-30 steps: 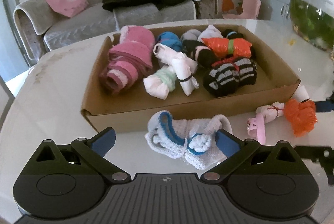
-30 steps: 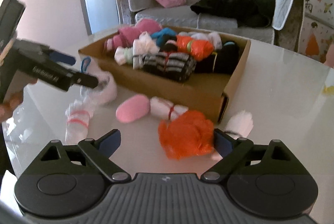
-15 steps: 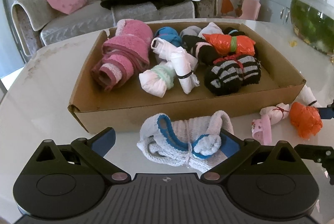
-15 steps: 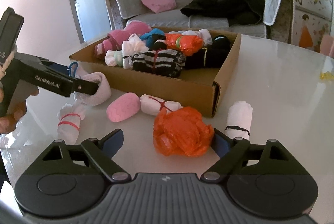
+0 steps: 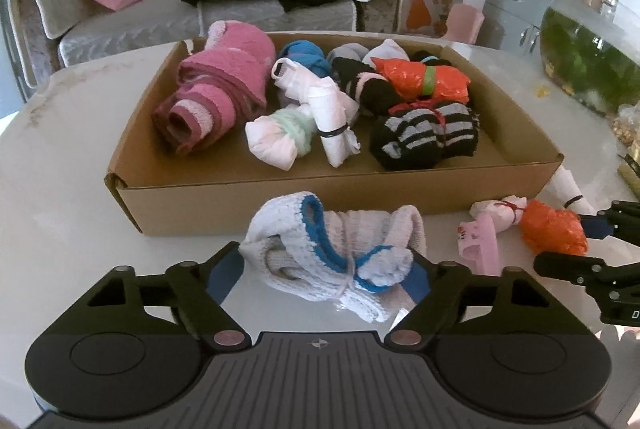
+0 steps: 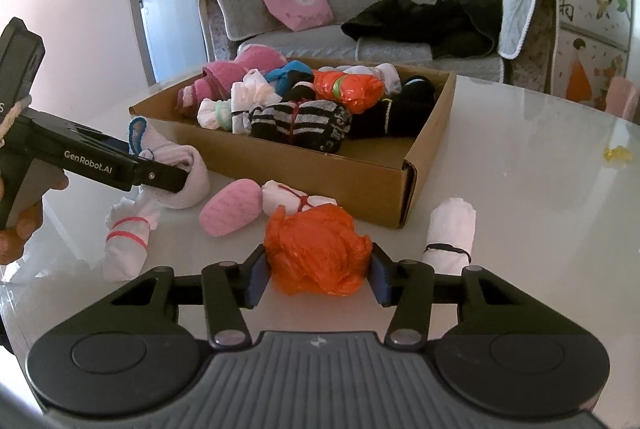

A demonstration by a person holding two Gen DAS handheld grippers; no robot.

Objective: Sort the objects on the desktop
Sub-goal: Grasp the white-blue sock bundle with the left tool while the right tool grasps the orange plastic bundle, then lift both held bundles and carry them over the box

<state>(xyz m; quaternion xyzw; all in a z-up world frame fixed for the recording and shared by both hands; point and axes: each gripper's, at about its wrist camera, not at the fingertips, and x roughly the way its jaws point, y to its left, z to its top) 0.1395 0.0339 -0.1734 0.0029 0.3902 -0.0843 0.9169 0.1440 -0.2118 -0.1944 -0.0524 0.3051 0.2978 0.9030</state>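
A white and blue sock bundle [image 5: 332, 253] lies on the white table in front of the cardboard box [image 5: 320, 205]. My left gripper [image 5: 322, 273] is closing around it, and its blue pads touch both ends. In the right wrist view one left finger [image 6: 160, 181] lies against that bundle [image 6: 180, 177]. My right gripper [image 6: 318, 281] is closing too, its pads pressed into a crumpled orange plastic bag [image 6: 316, 249] resting on the table. The box [image 6: 320, 165] holds several rolled socks, pink, white, striped and orange.
Loose on the table are a pink slipper [image 6: 232, 207], a white bundle tied in red [image 6: 296, 199], a white roll with a black band [image 6: 452, 229] and a red-banded white bundle [image 6: 128, 237]. A fish tank [image 5: 588, 61] stands far right, a sofa behind.
The right gripper's jaws have drawn in and now squeeze the orange bag. The left gripper's jaws have narrowed until the pads meet the sock bundle. Both hands barely moved.
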